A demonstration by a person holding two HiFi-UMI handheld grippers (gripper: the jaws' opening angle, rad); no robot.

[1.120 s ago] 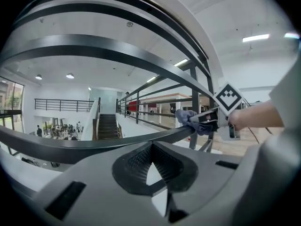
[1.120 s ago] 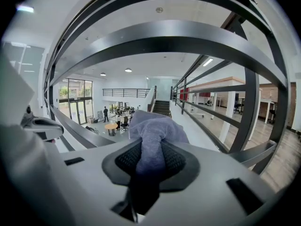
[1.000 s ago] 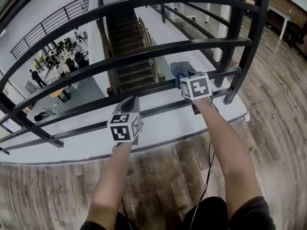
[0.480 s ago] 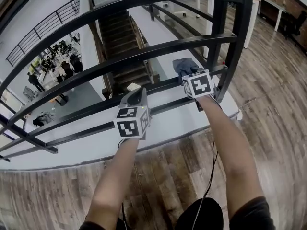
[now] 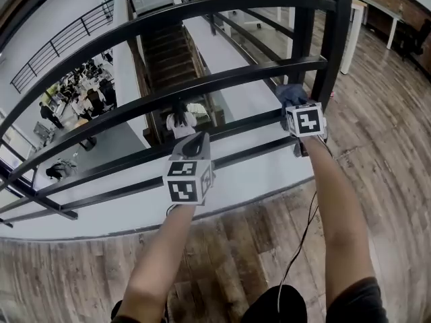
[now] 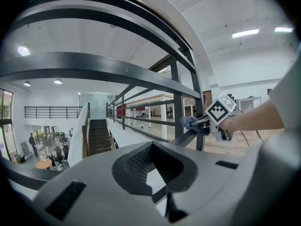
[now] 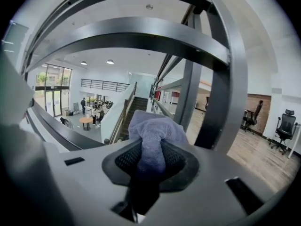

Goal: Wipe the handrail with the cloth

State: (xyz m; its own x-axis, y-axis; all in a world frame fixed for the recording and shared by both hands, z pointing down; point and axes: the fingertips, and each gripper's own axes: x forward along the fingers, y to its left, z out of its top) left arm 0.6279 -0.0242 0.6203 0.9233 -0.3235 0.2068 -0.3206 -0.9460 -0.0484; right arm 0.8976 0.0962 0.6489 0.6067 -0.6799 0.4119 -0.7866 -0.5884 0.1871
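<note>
The handrail (image 5: 222, 79) is a black metal railing of several curved bars. A blue-grey cloth (image 5: 291, 95) is pressed on a lower bar (image 5: 246, 122) right beside the upright post (image 5: 335, 42). My right gripper (image 5: 296, 106) is shut on that cloth. In the right gripper view the cloth (image 7: 153, 128) bulges out between the jaws of the gripper (image 7: 150, 160). My left gripper (image 5: 195, 142) hovers over the lower bars near the middle, jaws together, holding nothing. The left gripper view shows that gripper (image 6: 153, 166) empty, with the cloth (image 6: 189, 122) far to its right.
Beyond the railing there is a drop to a staircase (image 5: 172, 52) and a lower floor with people at desks (image 5: 81, 99). A person (image 5: 180, 121) is on the stairs. Wooden floor (image 5: 236, 247) lies on my side. A thin cable (image 5: 296, 247) hangs along the right arm.
My right gripper has slid the cloth to the right along the bar, up to the post. The left gripper has stayed about where it was.
</note>
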